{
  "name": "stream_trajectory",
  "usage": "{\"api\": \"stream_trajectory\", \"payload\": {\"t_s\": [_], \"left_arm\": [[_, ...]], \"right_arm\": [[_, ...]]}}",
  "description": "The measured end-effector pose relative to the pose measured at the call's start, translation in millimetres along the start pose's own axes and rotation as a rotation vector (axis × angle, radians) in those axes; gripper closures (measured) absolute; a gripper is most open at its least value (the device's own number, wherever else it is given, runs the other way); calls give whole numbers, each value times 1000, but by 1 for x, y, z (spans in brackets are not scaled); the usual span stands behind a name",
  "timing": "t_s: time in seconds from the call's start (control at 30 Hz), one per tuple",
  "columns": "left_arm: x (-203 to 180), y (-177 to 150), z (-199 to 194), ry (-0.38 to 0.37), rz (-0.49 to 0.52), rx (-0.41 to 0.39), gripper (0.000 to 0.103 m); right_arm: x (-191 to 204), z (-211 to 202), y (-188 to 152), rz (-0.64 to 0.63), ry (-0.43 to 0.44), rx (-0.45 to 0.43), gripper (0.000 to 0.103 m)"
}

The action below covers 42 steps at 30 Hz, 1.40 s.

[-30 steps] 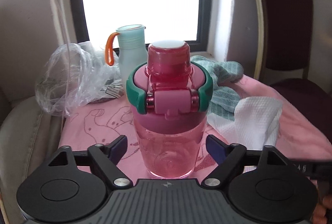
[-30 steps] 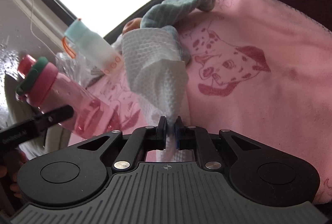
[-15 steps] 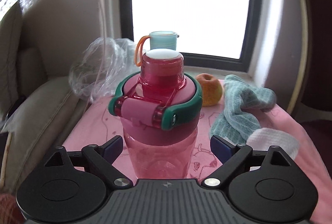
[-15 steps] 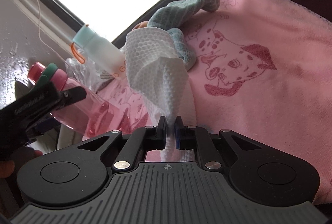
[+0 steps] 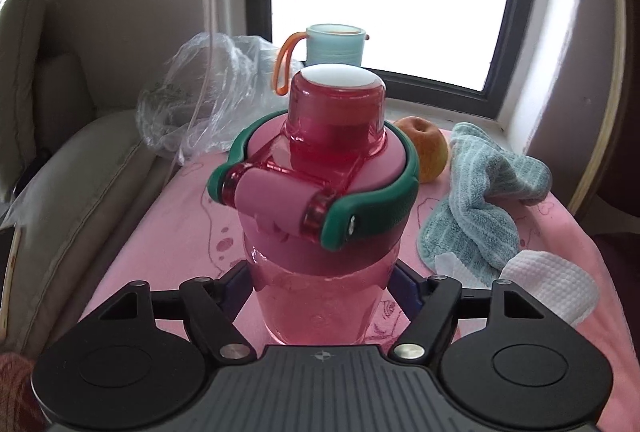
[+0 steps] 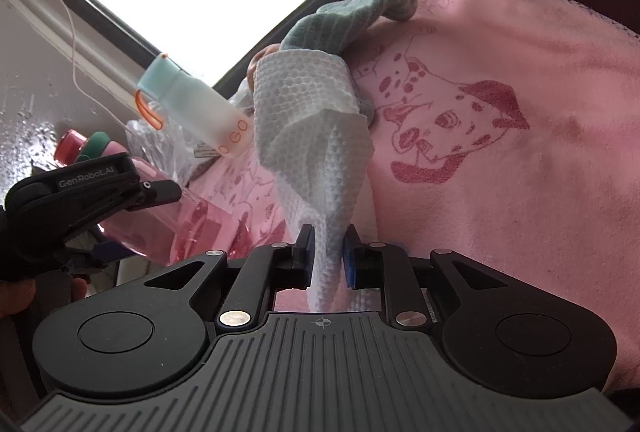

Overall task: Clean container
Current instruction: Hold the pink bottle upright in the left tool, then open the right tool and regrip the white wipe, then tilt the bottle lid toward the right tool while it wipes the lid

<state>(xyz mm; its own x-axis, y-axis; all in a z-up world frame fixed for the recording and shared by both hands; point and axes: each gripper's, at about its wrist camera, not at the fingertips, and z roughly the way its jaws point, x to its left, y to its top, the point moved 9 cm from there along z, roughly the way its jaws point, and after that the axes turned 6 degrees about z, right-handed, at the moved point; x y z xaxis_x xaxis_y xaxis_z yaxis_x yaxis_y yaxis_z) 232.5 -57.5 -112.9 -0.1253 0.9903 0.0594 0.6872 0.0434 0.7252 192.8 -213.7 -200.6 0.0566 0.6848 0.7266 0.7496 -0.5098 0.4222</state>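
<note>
A pink translucent bottle (image 5: 320, 216) with a green-rimmed flip lid stands upright on the pink dog-print cloth (image 5: 160, 232). My left gripper (image 5: 320, 272) is closing on its lower body, and both blue pads touch its sides. In the right wrist view the same bottle (image 6: 188, 224) appears at the left, with a finger (image 6: 160, 192) of the left gripper across it. My right gripper (image 6: 327, 256) has a white waffle-textured cloth (image 6: 312, 136) between its pads. Its jaws are opening slightly, and the cloth still fills the gap. The cloth's loose end (image 5: 540, 288) lies at the table's right.
Behind the pink bottle stand a pale teal bottle (image 5: 334, 44) with an orange loop, a crumpled plastic bag (image 5: 200, 92) and an apple (image 5: 426, 148). A teal towel (image 5: 484, 200) lies bunched at the right. A window is behind, a beige cushion (image 5: 80, 172) at the left, and a dark chair at the right.
The left jaws closed from wide apart onto the pink bottle, and the left view swung around it. The right pads parted a little around the white cloth.
</note>
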Motion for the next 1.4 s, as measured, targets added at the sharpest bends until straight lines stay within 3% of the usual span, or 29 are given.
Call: {"api": "stream_trajectory", "payload": {"t_s": [0.13,0.23,0.37,0.53,0.67,0.8,0.97,1.0,1.03,1.17,1.2,1.23,1.27,1.4], "left_arm": [[4,-3,-1,-107,123,-37,32],[13,-7,-5,-213,188,-58,32],[28,-11,-12,-344,227,-40,33],[44,-20,-19,-489,349,-24,33],[54,-25,-21,-527,379,-66,33],[63,-31,-22,-532,333,-96,33],[72,-34,-23,-530,272,-111,33],[72,-35,-23,-531,274,-114,33],[71,-35,-24,-532,282,-117,33],[73,-36,-25,-543,291,-132,33],[74,-37,-26,-548,291,-139,33],[76,-38,-26,-553,290,-146,33],[77,-40,-26,-558,291,-153,33],[79,-44,-28,-567,299,-175,33]], "right_arm": [[-1,-2,1,6,-5,-15,65],[-1,-5,4,-12,-35,-55,59],[4,-10,9,-75,-118,-138,50],[7,-10,19,-121,-198,-155,35],[18,-13,34,-204,-292,-188,12],[27,-3,52,-270,-368,-209,7],[30,34,53,-332,-415,-100,6],[29,42,50,-349,-443,-70,8],[28,48,47,-365,-469,-47,15],[20,53,40,-400,-530,-49,62],[19,50,40,-400,-532,-62,68],[19,46,41,-393,-526,-70,90],[20,41,41,-386,-516,-77,98],[39,24,42,-339,-383,-74,98]]}}
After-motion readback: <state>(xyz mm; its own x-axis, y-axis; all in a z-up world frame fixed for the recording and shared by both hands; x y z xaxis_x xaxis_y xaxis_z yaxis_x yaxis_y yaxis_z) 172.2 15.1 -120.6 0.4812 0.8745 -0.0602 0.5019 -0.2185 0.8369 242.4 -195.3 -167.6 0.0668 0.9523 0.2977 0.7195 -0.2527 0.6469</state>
